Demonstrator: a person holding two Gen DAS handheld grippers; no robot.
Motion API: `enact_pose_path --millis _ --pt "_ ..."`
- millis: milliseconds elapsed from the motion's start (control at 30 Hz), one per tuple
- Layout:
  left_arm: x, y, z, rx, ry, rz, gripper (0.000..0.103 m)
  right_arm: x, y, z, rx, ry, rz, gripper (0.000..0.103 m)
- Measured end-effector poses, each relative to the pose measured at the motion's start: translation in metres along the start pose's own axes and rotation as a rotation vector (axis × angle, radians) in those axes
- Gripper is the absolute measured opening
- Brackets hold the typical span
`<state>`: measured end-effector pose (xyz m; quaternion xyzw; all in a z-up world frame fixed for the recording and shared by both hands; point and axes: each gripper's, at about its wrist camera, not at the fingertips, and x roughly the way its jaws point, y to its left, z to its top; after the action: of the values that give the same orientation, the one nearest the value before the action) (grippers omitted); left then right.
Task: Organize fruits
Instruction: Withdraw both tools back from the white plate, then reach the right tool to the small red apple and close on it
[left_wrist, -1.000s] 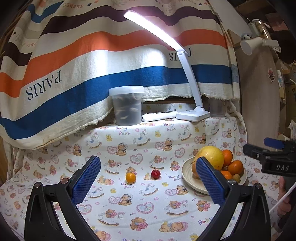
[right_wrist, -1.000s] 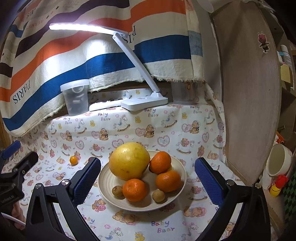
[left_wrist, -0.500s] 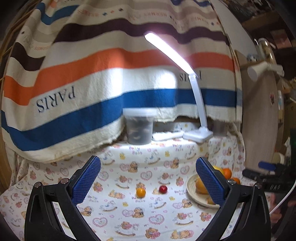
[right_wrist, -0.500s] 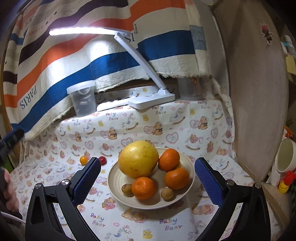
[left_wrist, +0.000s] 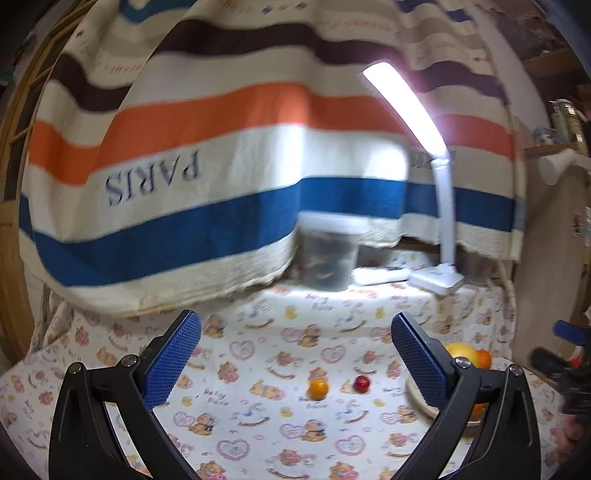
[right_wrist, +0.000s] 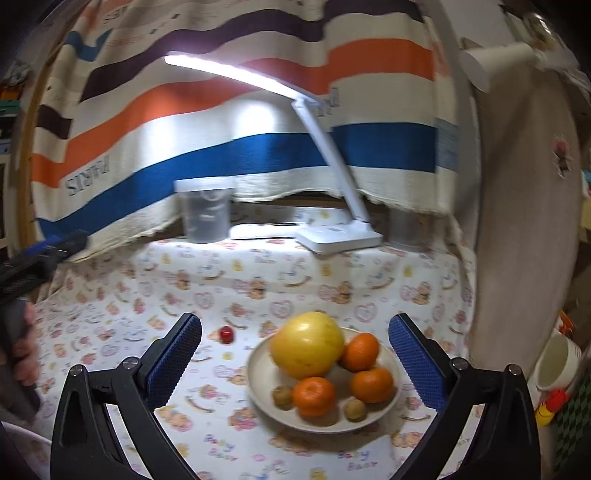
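**Inspector:** Fruit position?

**Assistant:** Most sit on the plate (right_wrist: 258, 384) at the right of the surface (right_wrist: 295, 280) — one large yellow citrus (right_wrist: 307, 343), three oranges (right_wrist: 316, 395), two small brown fruits (right_wrist: 282, 397). Two remain loose on the bear-print cloth: one small orange fruit (left_wrist: 318, 388) and one red fruit (left_wrist: 361, 384), side by side, left of the plate.

**Inspector:** Why so arranged?

**Assistant:** My judgement — the plate is the collection point; the loose pair awaits transfer.

**Inspector:** Grippers?

**Assistant:** Left gripper (left_wrist: 295, 354) hovers above the cloth, jaws apart, holding nothing. Right gripper (right_wrist: 294, 352) faces the plate, jaws likewise apart and empty.

**Inspector:** Surroundings?

**Assistant:** One lit desk lamp (right_wrist: 338, 236), one lidded container (right_wrist: 205, 214), striped cloth (left_wrist: 221, 166) behind.
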<state>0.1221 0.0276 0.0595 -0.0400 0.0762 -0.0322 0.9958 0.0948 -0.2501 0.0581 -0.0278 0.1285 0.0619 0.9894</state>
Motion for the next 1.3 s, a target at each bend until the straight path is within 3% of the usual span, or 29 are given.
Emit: enact_pose_path --millis 233,367,933,1100,1300 --pt "0.014 0.021 -0.003 -0.056 0.048 0.02 0.102 -0.012 0.032 0.012 -0.117 -0.028 -0.008 0.102" --pt "0.014 0.026 -0.001 -0.062 0.051 0.025 0.102 -0.006 0.04 0.016 -0.087 0.028 0.06 0.102" --pt "0.022 0.039 0.0 -0.1 0.095 0.044 0.102 0.059 0.072 0.034 -0.028 0.168 0.099 0.098" --pt "0.038 0.046 -0.003 -0.126 0.2 0.057 0.102 0.087 0.079 0.036 0.018 0.252 0.154 0.093" --pt "0.052 0.051 -0.013 -0.122 0.268 0.085 0.102 0.143 0.091 0.022 0.033 0.442 0.195 0.079"
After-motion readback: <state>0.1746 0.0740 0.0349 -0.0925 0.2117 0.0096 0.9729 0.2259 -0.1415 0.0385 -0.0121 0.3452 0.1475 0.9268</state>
